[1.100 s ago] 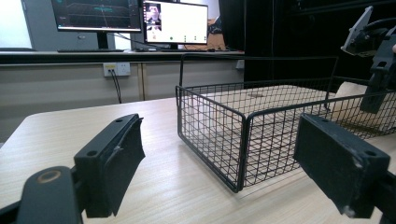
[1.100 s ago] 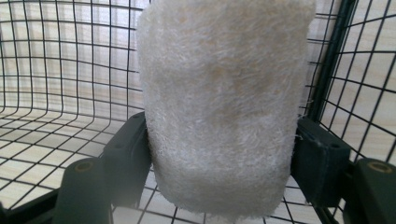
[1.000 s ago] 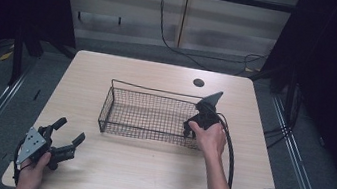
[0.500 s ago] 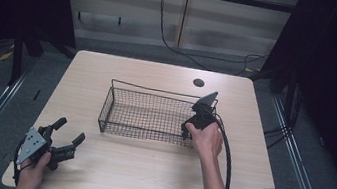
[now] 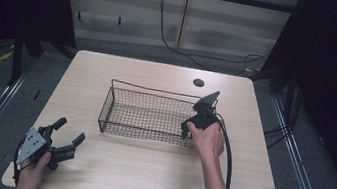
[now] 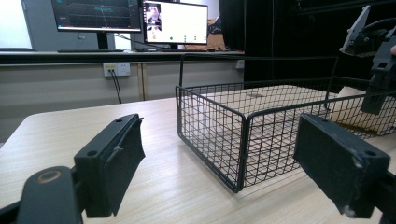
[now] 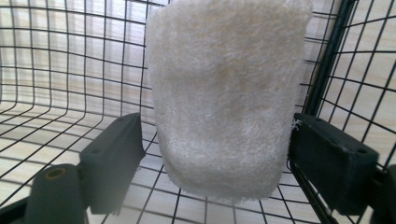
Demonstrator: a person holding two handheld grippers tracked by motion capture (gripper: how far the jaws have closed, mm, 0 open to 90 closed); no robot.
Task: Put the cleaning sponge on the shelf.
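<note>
Right gripper (image 5: 185, 130) released over cloth in basket.

The folded cream fluffy towel (image 7: 226, 93) lies inside the black wire mesh basket (image 5: 148, 116), at its right end. The right jaws have just opened; the towel sits between them, touching the right pad. The left gripper (image 5: 68, 135) stands open at the light wooden table's (image 5: 145, 172) near-left corner, holding nothing.

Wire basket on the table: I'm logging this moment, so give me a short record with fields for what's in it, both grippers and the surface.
container: black wire basket, mid-table
contents: cream fuzzy cloth at its right end
right gripper: inside the basket; jaws just opened, cloth between them, left pad clear of it
left gripper: open, holding nothing, at the near left corner
surface: light wooden table
</note>
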